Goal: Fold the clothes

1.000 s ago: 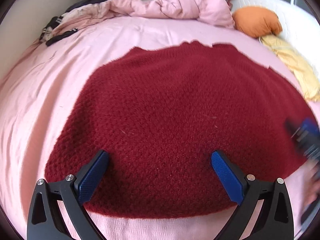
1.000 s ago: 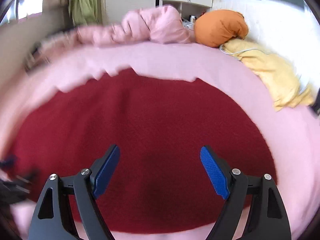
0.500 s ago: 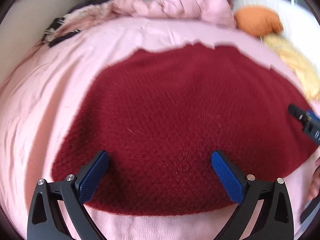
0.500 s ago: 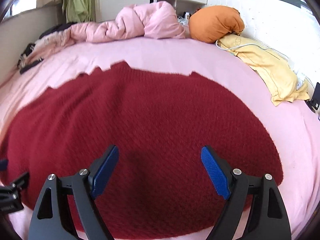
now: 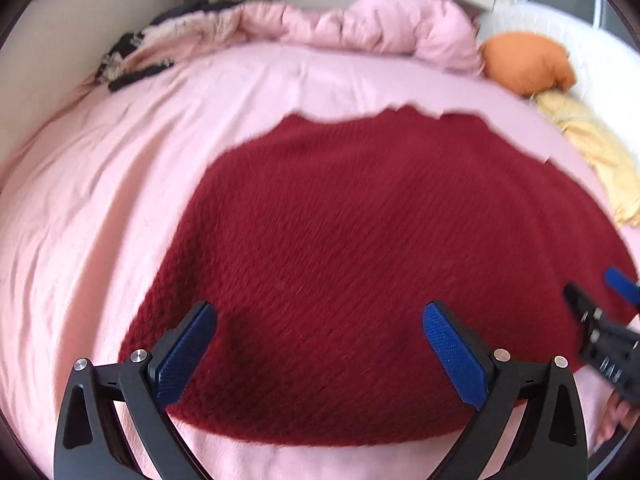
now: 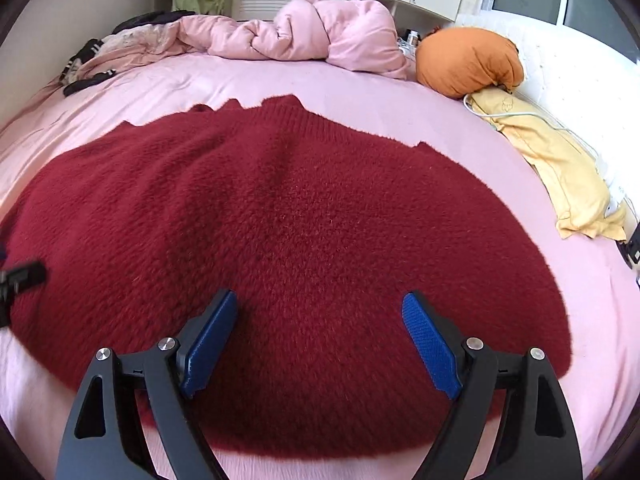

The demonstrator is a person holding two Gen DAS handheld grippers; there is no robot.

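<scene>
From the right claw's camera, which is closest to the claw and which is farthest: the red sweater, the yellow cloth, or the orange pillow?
1. Red sweater, right under the right claw.
2. Yellow cloth, off to the right.
3. Orange pillow, far back on the right.

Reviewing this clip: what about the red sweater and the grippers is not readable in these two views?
- Red sweater: sleeves hidden in both views, possibly folded under.
- Sweater's near hem: partly covered by the left gripper and right gripper.
- Left view: knit smeared by blur.
- Cabinet clutter: too small.
</scene>
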